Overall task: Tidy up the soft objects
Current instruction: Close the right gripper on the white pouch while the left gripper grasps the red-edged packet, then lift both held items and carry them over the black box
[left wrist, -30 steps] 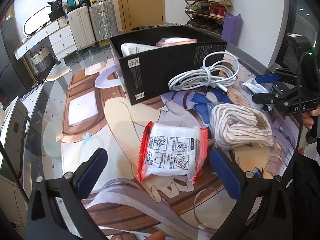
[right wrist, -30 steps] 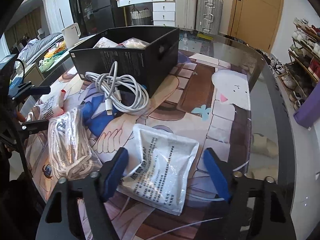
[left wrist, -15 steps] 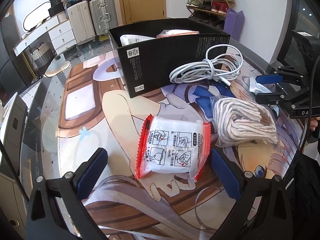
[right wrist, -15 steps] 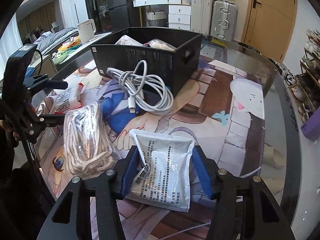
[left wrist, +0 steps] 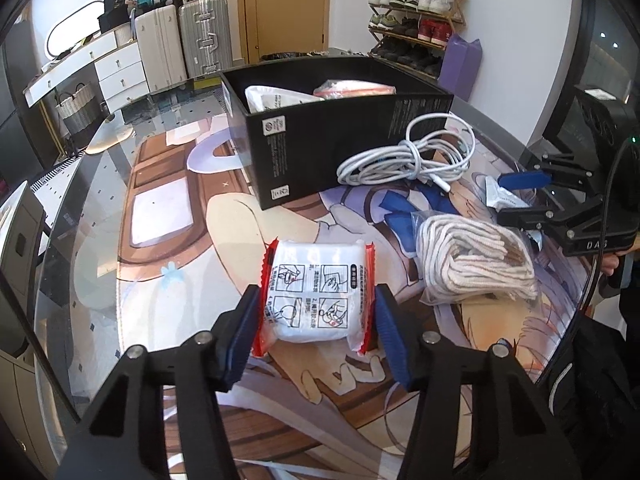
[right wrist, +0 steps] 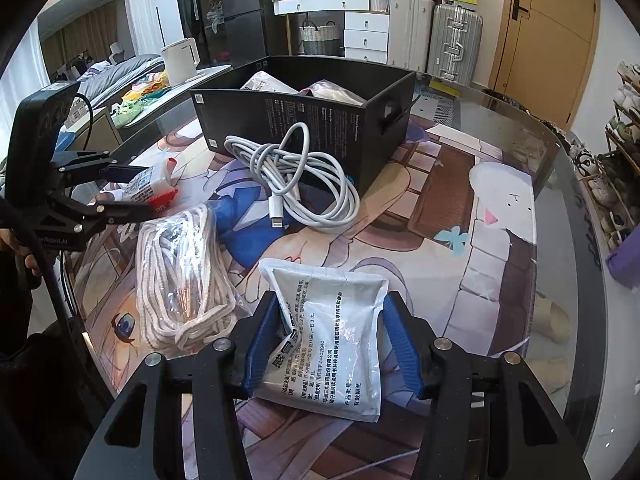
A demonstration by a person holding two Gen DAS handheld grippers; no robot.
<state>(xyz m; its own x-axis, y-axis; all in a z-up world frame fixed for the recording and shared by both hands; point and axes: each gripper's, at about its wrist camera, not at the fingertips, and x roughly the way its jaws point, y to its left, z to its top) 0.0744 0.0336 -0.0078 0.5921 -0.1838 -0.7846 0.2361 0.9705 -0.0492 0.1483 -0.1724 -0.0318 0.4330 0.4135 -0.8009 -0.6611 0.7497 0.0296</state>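
Red-edged white packet lying flat on the printed mat, clamped on both side seams between the blue pads of the left gripper. Same packet visible from the right wrist view, pinched there too. Silver-white pouch with black print also on the mat, squeezed and buckled between the pads of the right gripper; whether lifted clear of the mat or only pressed, hard to tell through the fisheye.

Just beside both, a bagged bundle of white rope, touching neither gripper. Behind it, a coiled white charging cable resting against the near wall of the black box. Inside the box, two soft packets: a white one and a red-trimmed one, side by side.

Beyond the glass table edge: suitcases, white drawers, a shoe rack and a white kettle.
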